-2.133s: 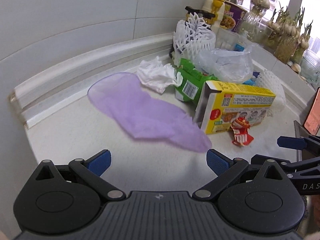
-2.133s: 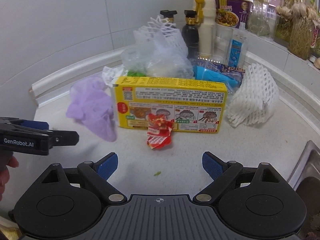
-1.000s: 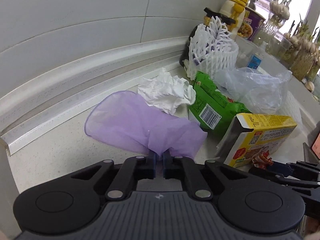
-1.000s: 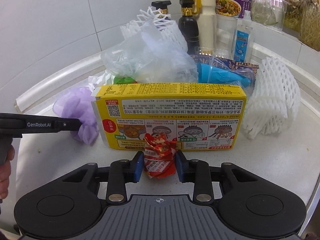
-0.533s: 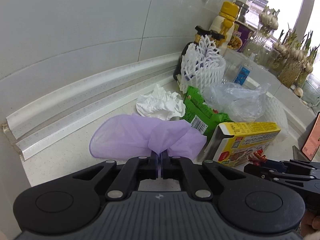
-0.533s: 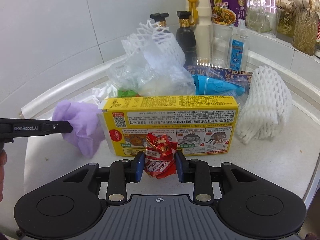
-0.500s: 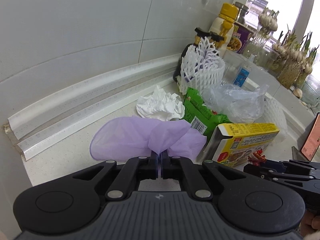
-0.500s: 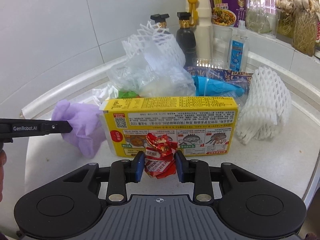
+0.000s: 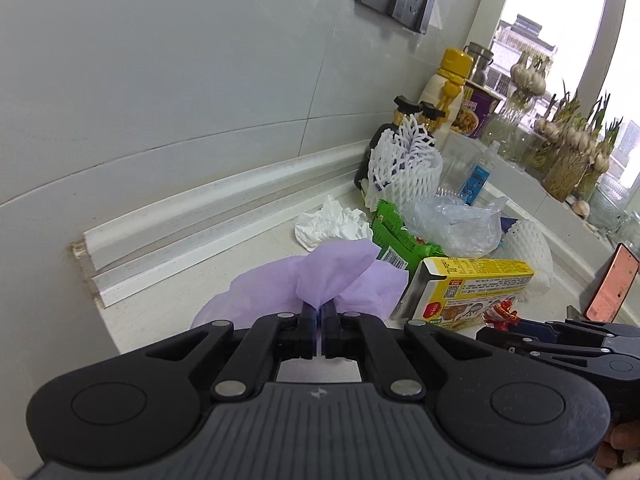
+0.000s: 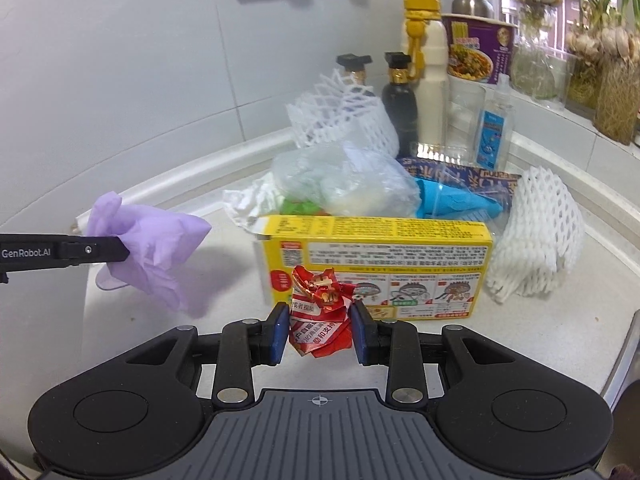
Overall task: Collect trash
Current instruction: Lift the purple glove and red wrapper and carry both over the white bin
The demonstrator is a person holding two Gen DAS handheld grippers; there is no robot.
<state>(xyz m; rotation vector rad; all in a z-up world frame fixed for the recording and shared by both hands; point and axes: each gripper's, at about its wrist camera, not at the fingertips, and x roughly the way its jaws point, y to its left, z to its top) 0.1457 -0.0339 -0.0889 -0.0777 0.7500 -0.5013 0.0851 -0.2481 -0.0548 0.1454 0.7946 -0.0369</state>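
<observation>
The left gripper [image 9: 319,322] pinched a purple glove [image 10: 152,240] clear of the counter [image 10: 540,344] — the right gripper [image 10: 320,334] clamped a red wrapper [image 10: 320,316] just before the yellow box [image 10: 380,264], remaining trash lying straight ahead.

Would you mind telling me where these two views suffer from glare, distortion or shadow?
Left wrist view: the window is blown out white, and the fisheye bends the backsplash strip into a curve. Right wrist view: lighting is even, the purple glove casts a soft shadow on the counter, and the corners are darkly vignetted.
</observation>
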